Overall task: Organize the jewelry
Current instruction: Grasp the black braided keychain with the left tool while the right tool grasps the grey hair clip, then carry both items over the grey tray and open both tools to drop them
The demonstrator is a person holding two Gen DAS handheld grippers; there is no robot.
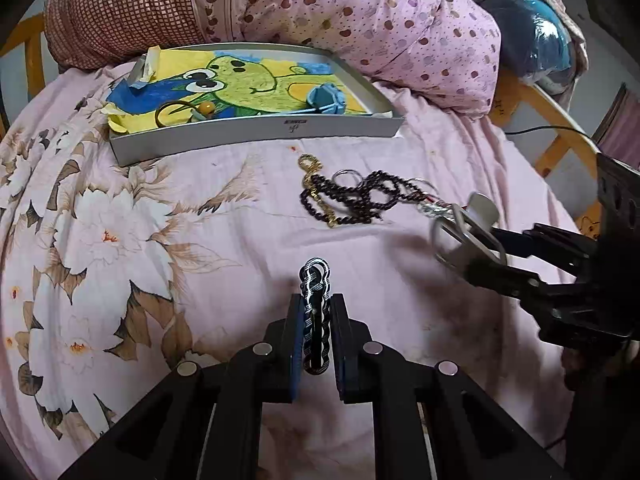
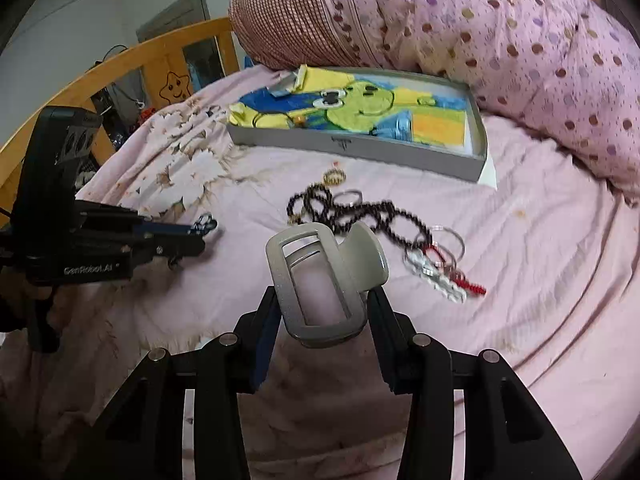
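Your left gripper (image 1: 316, 320) is clamped on a wavy black hair clip (image 1: 316, 280), held edge-on. Your right gripper (image 2: 322, 312) pinches a grey claw clip (image 2: 320, 284) by its lower frame only. Risk: that off-centre hold may let the claw clip twist free above the bed (image 2: 540, 240). The grey box (image 1: 256, 136) lies beyond the bead tangle (image 1: 352, 200); a low pass could snag it. Only the right wrist view shows the red-and-white trinket (image 2: 452, 284) clearly.
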